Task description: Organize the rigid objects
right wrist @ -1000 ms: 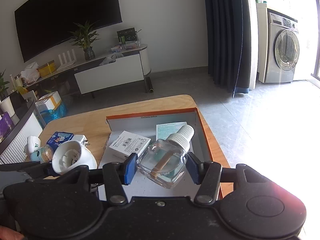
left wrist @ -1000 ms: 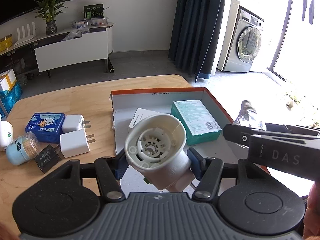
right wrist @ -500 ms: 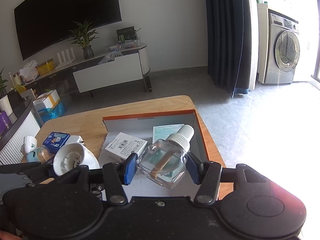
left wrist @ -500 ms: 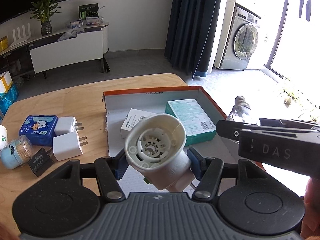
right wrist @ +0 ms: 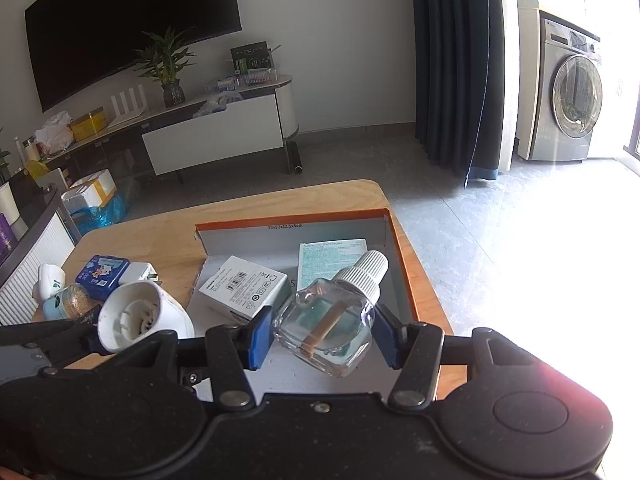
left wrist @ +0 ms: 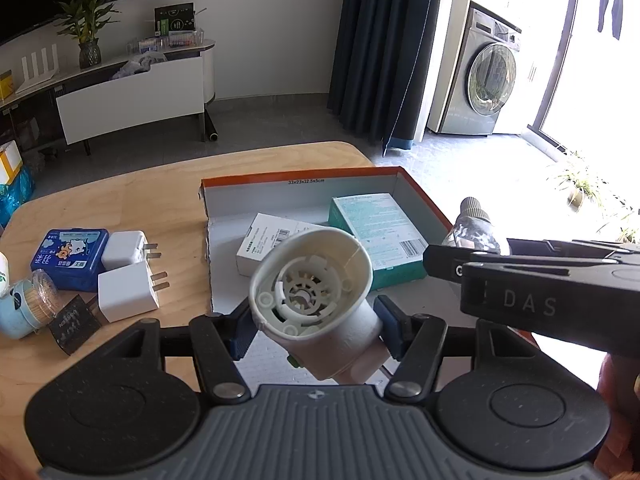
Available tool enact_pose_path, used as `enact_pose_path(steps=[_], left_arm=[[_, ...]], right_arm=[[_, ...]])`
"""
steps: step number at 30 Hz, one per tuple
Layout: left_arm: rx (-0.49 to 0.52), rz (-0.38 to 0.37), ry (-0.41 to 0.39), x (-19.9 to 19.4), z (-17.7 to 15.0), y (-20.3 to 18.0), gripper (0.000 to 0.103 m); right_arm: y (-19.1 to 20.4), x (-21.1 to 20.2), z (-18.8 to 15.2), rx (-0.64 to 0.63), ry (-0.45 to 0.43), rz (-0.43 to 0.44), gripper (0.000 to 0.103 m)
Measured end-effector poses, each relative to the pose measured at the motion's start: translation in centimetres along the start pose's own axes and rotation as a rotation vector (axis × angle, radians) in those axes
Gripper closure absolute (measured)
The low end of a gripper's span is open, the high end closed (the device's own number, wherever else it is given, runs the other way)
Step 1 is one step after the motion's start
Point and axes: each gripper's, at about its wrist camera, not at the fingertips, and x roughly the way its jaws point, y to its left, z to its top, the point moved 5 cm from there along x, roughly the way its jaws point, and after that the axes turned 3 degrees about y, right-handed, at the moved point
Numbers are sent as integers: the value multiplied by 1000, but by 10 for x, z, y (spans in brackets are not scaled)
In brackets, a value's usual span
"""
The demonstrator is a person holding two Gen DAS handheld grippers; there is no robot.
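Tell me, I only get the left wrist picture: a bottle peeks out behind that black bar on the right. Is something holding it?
Observer: Yes. The right gripper is shut on the clear bottle, its blue pads pressing the bottle's two sides.
Operator: Is there anything inside the bottle?
Observer: A tan wick lies slanted in a little clear liquid, below the white ribbed cap.
Operator: Where is it hanging?
Observer: Over the orange-rimmed box, in front of the green-and-white carton and the white carton inside.
Operator: Anything on the table I'm missing?
Observer: A white case with a green mark, standing fully visible at the table's left edge.
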Motion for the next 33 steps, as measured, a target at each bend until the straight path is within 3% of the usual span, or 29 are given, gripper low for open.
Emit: enact_pose_path(steps=[17,23,25,26,33], left_arm=[[7,-7,27,11,1,-4,41],[17,-60,50,20,1,-13,40],[-3,-83,44,19,2,-14,34],[-7,-79,37,16,2,-14,25],[-16,-53,8,-1,7,-7,22]], right_arm=[[-11,14,4,3,3,-32,38],[-24,4,4,54,-29,-54,38],[-26,1,4,59,-34,-54,38],[-25,-1,4,57,-37,-56,38],[-17,-10,5,52,-55,-46,36]])
